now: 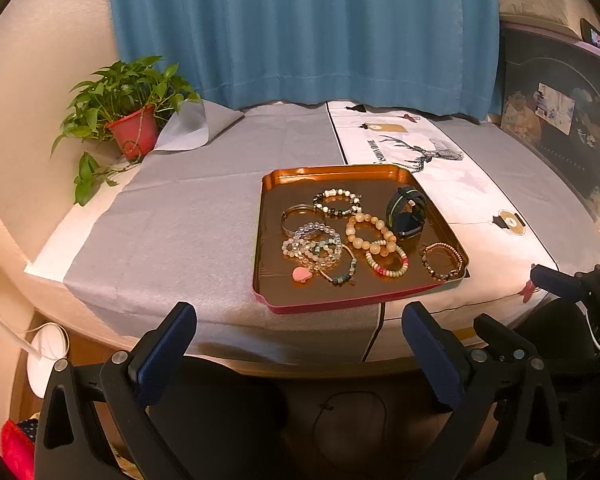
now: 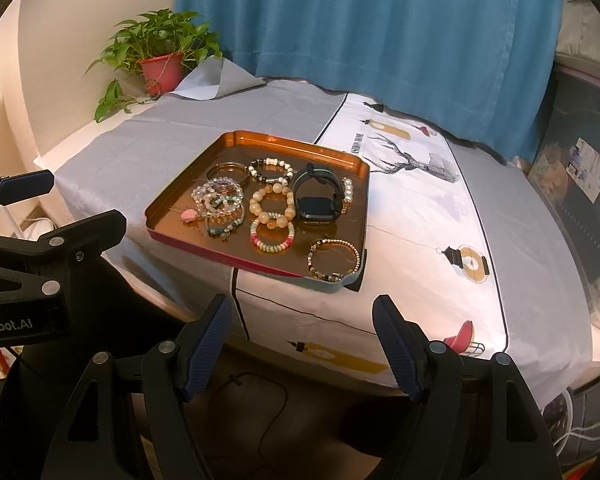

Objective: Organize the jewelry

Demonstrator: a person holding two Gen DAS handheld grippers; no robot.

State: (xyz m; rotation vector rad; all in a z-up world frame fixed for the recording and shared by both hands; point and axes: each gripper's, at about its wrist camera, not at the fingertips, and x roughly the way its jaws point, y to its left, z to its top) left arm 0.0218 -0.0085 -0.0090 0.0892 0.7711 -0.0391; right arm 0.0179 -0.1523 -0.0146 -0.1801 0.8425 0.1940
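Note:
A copper-coloured tray (image 1: 268,240) (image 2: 172,208) sits on the table and holds several bead bracelets, a metal bangle (image 1: 296,216), a pink heart charm (image 1: 302,274) (image 2: 190,214) and a dark smartwatch (image 1: 407,214) (image 2: 316,196). A large amber bead bracelet (image 1: 370,234) (image 2: 271,204) lies mid-tray, and a gold bead bracelet (image 1: 442,262) (image 2: 334,260) lies at the near right corner. My left gripper (image 1: 300,320) hangs open before the table's near edge, nothing between its fingers. My right gripper (image 2: 302,312) is also open and empty, near the tray's right corner.
A potted green plant (image 1: 128,116) (image 2: 162,56) stands at the far left corner. A grey cloth (image 1: 180,216) and a white deer-print runner (image 1: 460,184) cover the table. A blue curtain (image 1: 300,28) hangs behind. Dark shelving (image 1: 560,132) is at right.

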